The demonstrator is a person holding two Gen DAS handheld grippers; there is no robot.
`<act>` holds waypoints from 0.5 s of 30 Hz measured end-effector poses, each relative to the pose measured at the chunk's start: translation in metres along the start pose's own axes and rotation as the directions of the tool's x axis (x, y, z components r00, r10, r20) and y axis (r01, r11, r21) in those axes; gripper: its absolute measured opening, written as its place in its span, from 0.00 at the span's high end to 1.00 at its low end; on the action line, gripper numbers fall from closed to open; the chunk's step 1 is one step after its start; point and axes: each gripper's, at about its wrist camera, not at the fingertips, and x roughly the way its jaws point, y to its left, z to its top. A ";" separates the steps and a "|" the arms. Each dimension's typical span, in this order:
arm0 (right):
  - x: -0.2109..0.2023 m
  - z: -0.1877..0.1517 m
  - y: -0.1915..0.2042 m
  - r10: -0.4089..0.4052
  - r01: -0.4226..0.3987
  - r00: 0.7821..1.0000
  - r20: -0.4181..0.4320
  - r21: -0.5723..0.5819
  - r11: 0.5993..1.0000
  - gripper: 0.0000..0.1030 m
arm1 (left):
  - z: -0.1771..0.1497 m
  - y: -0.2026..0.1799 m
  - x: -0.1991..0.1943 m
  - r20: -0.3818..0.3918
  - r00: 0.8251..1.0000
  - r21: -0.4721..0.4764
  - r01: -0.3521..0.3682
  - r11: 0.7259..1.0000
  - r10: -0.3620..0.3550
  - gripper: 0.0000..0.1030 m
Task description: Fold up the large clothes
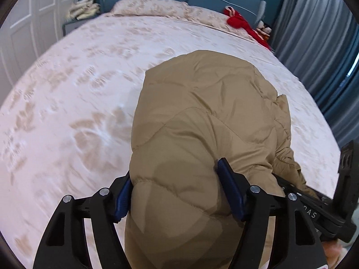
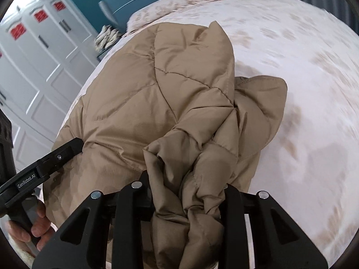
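A tan quilted down jacket [image 1: 202, 116] lies on the bed, and it also shows in the right wrist view [image 2: 157, 94]. My left gripper [image 1: 175, 190] is shut on a thick puffy fold of the jacket at its near end; the blue pads [image 1: 231, 192] press in on both sides. My right gripper [image 2: 188, 199] is shut on a bunched, twisted part of the jacket. The right gripper's body shows at the right edge of the left wrist view [image 1: 314, 208]. The left gripper's finger lies against the jacket in the right wrist view [image 2: 62, 154].
The bed [image 1: 78, 112] has a pale pink cover with tan flower prints and a pillow [image 1: 148, 6] at the blue headboard. Red cloth [image 1: 242, 22] lies at the far right corner. White wardrobe doors [image 2: 40, 62] stand left, grey curtains [image 1: 318, 44] right.
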 end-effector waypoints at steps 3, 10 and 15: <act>0.026 0.017 0.028 0.001 -0.001 1.000 -0.003 -0.057 0.998 0.74 | 0.016 0.028 0.009 0.014 0.999 -0.012 -0.034 0.999 0.035 0.35; 0.067 0.038 0.083 -0.012 0.014 1.000 0.011 -0.179 0.984 0.74 | 0.032 0.084 0.023 0.039 0.996 -0.051 -0.082 0.995 0.084 0.36; 0.079 0.043 0.099 -0.015 0.019 1.000 0.019 -0.223 0.975 0.74 | 0.024 0.096 0.024 0.043 0.995 -0.063 -0.089 0.994 0.092 0.38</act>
